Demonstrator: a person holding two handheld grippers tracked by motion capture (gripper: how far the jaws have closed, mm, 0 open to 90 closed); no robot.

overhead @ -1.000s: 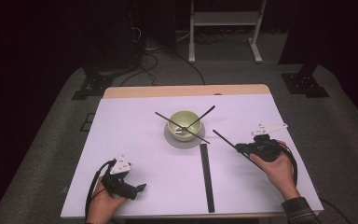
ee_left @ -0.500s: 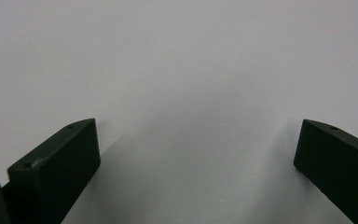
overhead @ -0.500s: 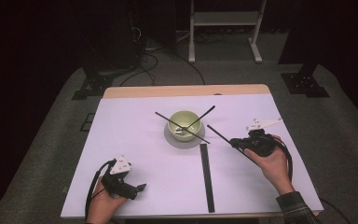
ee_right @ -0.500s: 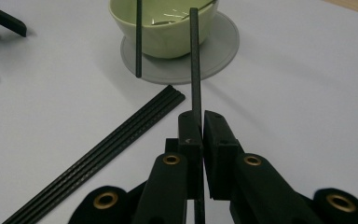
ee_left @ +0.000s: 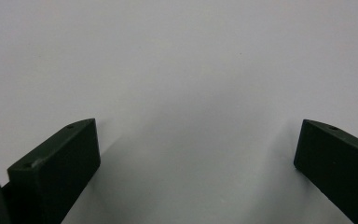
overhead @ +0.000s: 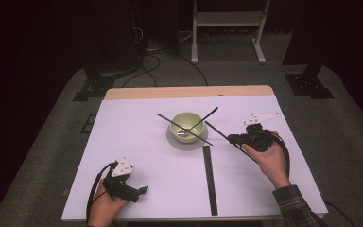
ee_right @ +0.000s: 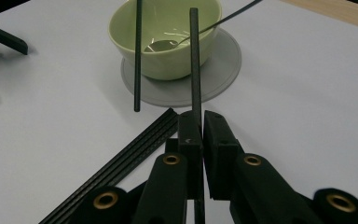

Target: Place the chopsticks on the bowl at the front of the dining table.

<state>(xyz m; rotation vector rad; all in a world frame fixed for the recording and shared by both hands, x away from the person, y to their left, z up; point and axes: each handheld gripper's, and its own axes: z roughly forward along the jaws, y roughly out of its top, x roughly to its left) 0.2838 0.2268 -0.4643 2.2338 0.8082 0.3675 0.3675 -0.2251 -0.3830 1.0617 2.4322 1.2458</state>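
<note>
Right gripper (ee_right: pixel 200 126) clamps one thin black chopstick (ee_right: pixel 195 60) mid-frame, apparently heading for the pale green ceramic bowl (ee_right: pixel 168 42); another already rests across it; left gripper (ee_left: pixel 196 154) released, idle.

The high view looks forward and down from above the person's side of the bench (overhead: pixel 137 137), far enough off to take in its whole top and the floor beyond. The left gripper view rides on the left hand-held gripper (ee_left: pixel 196 158), facing bare bench just ahead of it from very close. The right gripper view looks low along the right hand-held gripper (ee_right: pixel 201 133) toward the bowl (ee_right: pixel 165 46) just ahead of it, shared with the high view (overhead: pixel 187 124).
</note>
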